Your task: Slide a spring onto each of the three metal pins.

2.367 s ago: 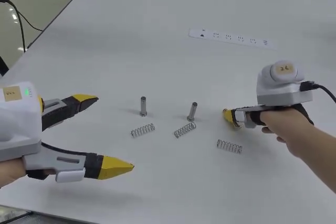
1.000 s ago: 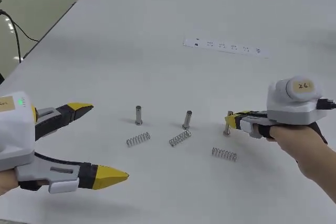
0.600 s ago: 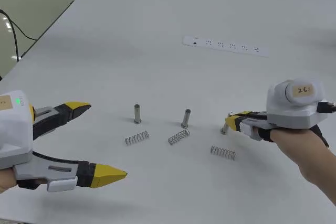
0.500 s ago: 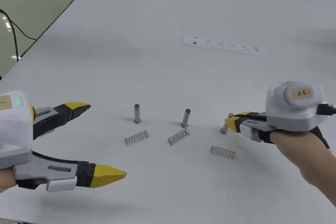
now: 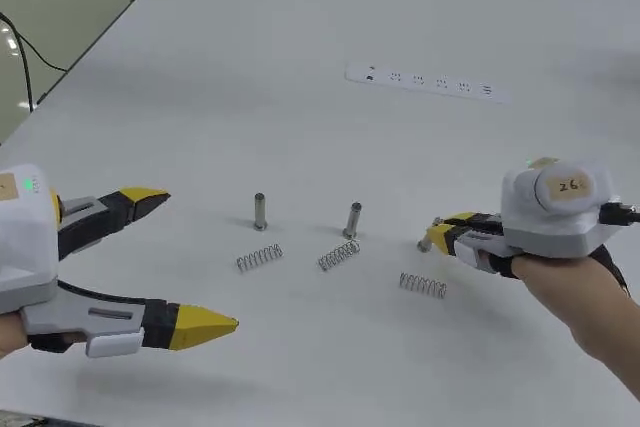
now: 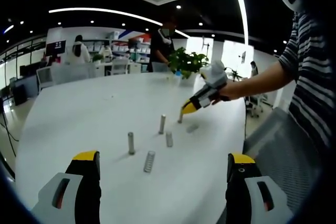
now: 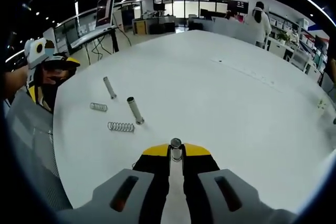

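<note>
My right claw (image 5: 437,236) was clamped shut on one metal pin (image 7: 176,143), gripping its shaft just below the head. The pin was tilted low over the counter (image 5: 300,67), and I could not tell whether it touched. My left claw (image 5: 185,259) hung wide open and empty, well apart from the parts. The left pin (image 5: 260,211) and middle pin (image 5: 353,219) stood upright. The left spring (image 5: 259,258), middle spring (image 5: 339,255) and right spring (image 5: 422,285) lay flat nearby.
</note>
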